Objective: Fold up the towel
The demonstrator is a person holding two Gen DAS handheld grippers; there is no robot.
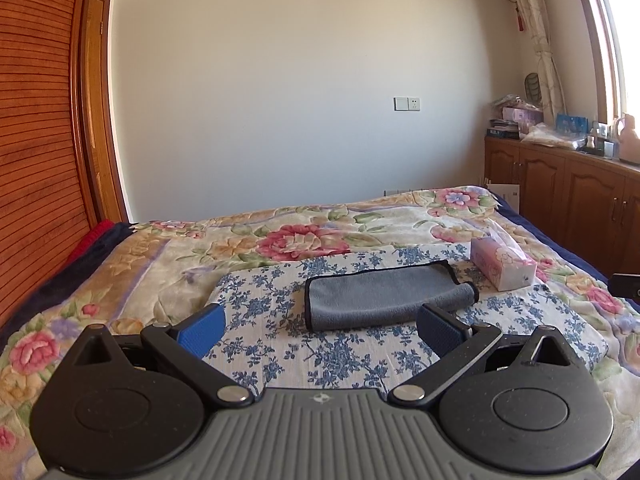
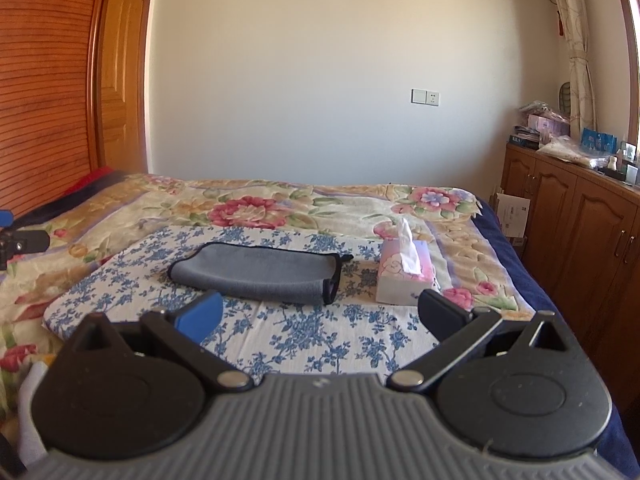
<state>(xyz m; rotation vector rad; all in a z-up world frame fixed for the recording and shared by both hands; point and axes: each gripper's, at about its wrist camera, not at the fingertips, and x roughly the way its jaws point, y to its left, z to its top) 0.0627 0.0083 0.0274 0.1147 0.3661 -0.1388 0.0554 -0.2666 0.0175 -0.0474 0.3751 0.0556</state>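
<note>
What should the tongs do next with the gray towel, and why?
Probably move both forward to its right end: the gray towel lies already folded over on the flowered cloth, and the left tongs and right tongs hang open, short of it.

Both wrist views look low across the bed [image 1: 120,264] toward the wall, probably side by side.

Bed [image 1: 120,264] (floral quilt) bears patterned pad [image 1: 280,344], towel [image 1: 380,296], tissue box [image 1: 502,266].
</note>
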